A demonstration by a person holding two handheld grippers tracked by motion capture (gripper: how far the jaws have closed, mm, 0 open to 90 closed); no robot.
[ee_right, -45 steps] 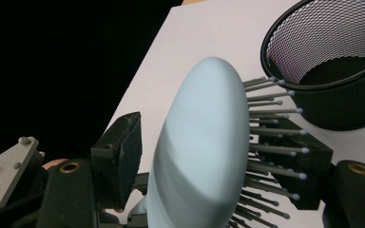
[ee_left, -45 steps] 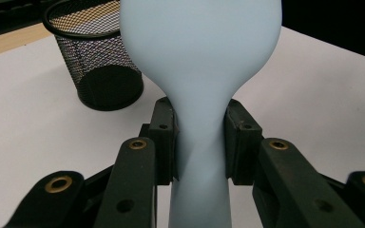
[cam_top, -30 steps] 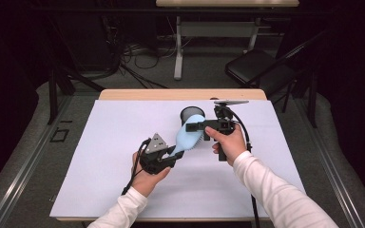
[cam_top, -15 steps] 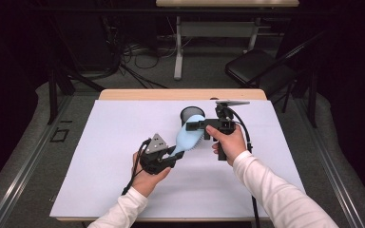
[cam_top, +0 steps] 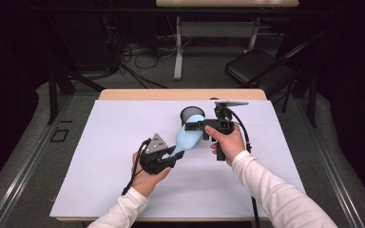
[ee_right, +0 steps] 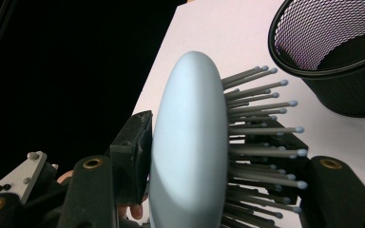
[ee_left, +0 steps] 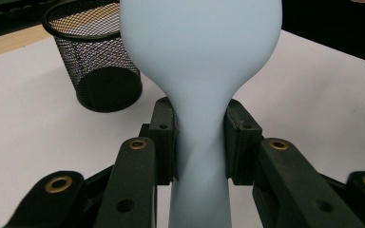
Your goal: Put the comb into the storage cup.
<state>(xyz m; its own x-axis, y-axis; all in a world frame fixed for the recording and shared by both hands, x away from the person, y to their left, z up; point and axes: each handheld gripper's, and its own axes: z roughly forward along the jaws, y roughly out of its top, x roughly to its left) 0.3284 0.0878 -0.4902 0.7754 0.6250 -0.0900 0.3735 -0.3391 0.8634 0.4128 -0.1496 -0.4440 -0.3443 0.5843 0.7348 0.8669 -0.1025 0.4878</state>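
High view has the left gripper (cam_top: 173, 159) on the left, pinching the narrow handle of a pale blue hairbrush (cam_top: 189, 137); its own view shows both pads pressed tight against the neck. The brush head runs up and to the right from there, straight into the right gripper (cam_top: 194, 125), whose jaws have just been closing, with the head between them: one pad on the smooth back, the other in the bristles. Black mesh cup (cam_top: 189, 115) sits just beyond that gripper's tips.
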